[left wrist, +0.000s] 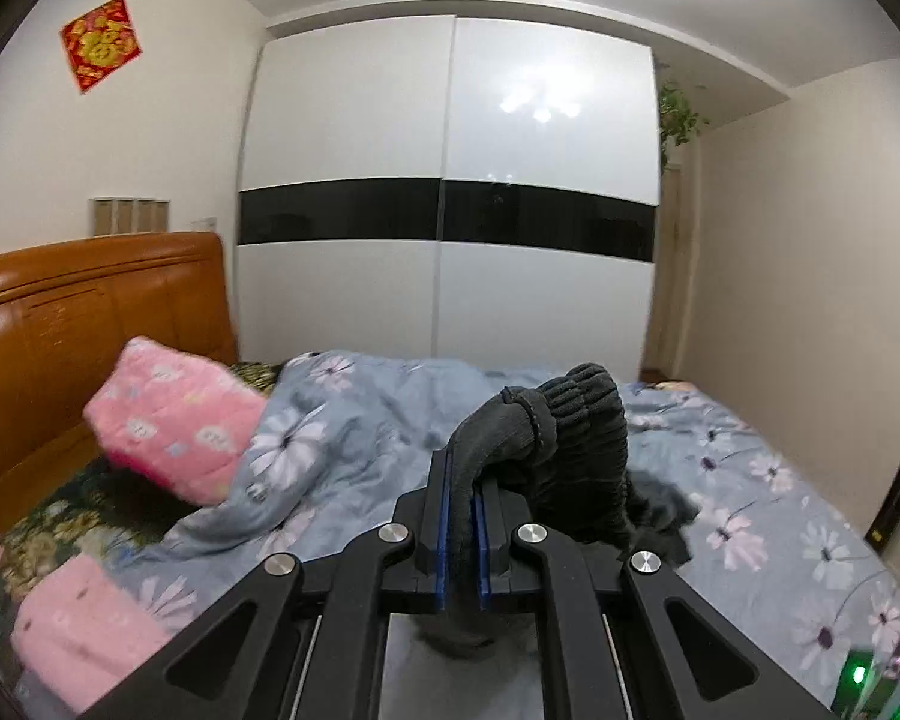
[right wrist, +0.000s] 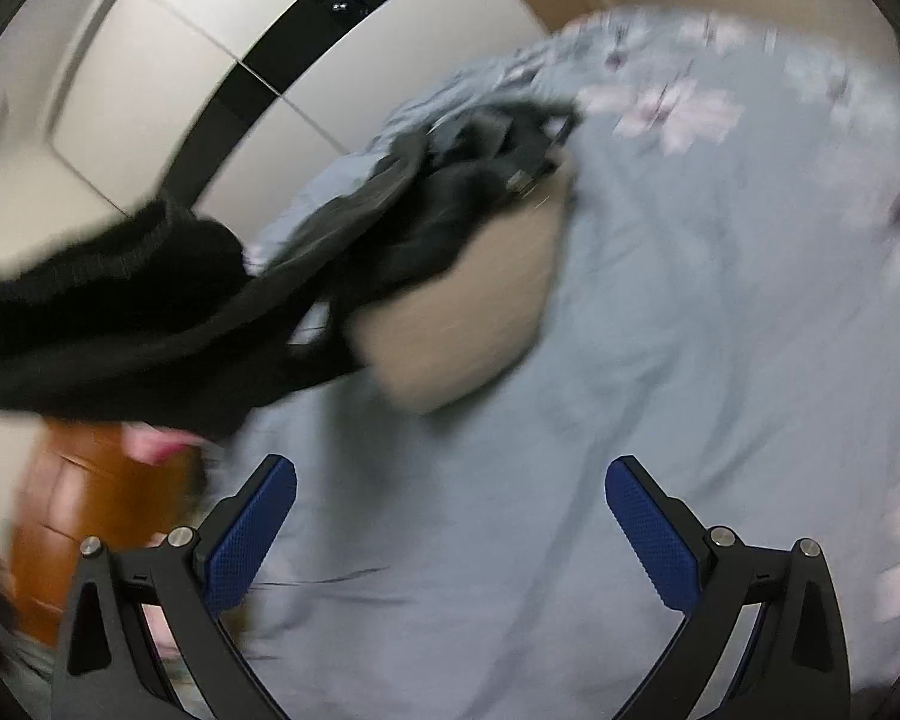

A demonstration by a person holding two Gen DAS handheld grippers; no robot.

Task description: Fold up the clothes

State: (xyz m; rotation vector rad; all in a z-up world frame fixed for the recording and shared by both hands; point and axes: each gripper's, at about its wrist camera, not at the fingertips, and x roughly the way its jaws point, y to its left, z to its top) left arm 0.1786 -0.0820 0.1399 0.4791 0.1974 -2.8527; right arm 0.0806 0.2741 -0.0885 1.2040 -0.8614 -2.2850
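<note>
left gripper [left wrist: 461,474] clenched on dark grey ribbed knit garment [left wrist: 576,438] | right gripper [right wrist: 450,516] released, empty | right view only: beige cushion [right wrist: 456,324] on floral blue bed quilt [right wrist: 690,360]

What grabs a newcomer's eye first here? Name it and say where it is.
The dark ribbed garment stands out, pinched in the shut left gripper and lifted above the blue floral bedcover. Behind it a glossy white wardrobe with a black band fills the far wall. The right gripper hangs open over the bed, holding nothing.
</note>
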